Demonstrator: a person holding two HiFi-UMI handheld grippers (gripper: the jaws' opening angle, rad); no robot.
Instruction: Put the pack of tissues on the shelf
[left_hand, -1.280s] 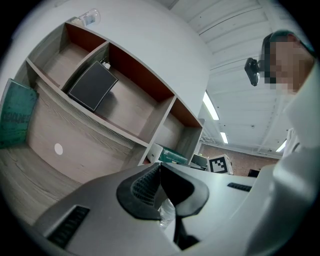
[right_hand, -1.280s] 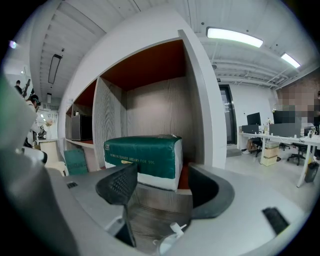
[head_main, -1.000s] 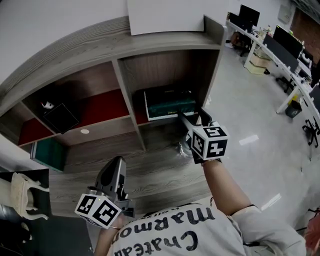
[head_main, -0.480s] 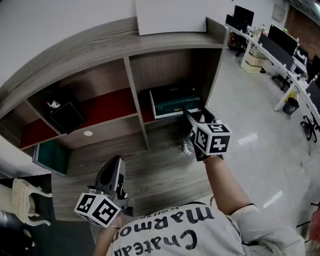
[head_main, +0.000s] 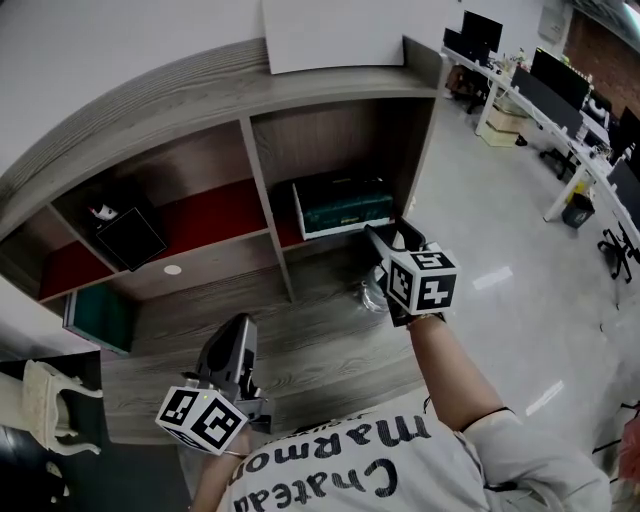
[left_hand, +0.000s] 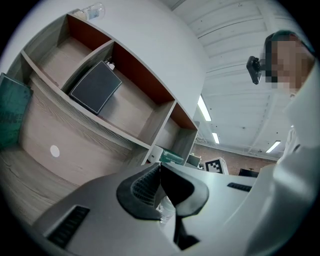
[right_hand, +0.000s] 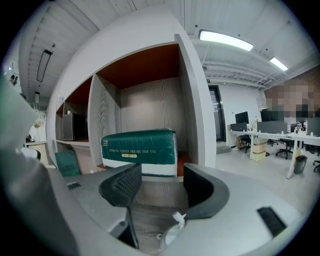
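The green and white pack of tissues (head_main: 340, 205) lies in the right compartment of the wooden shelf (head_main: 262, 215), on its red floor. In the right gripper view the pack of tissues (right_hand: 139, 145) sits straight ahead, a little beyond the jaws. My right gripper (head_main: 388, 236) hangs just in front of that compartment. It is open, its jaws have just been closing, and nothing is between them (right_hand: 161, 177). My left gripper (head_main: 237, 328) is held low and nearer to me, its jaws shut and empty (left_hand: 160, 167).
A black box (head_main: 125, 232) stands in the middle compartment and a green item (head_main: 100, 315) at the lower left. A clear plastic thing (head_main: 372, 295) lies on the lower board under my right gripper. Office desks (head_main: 560, 110) stand at the far right.
Both grippers keep their places; the right one stays in front of the tissue pack. Only the head view has shifted slightly.
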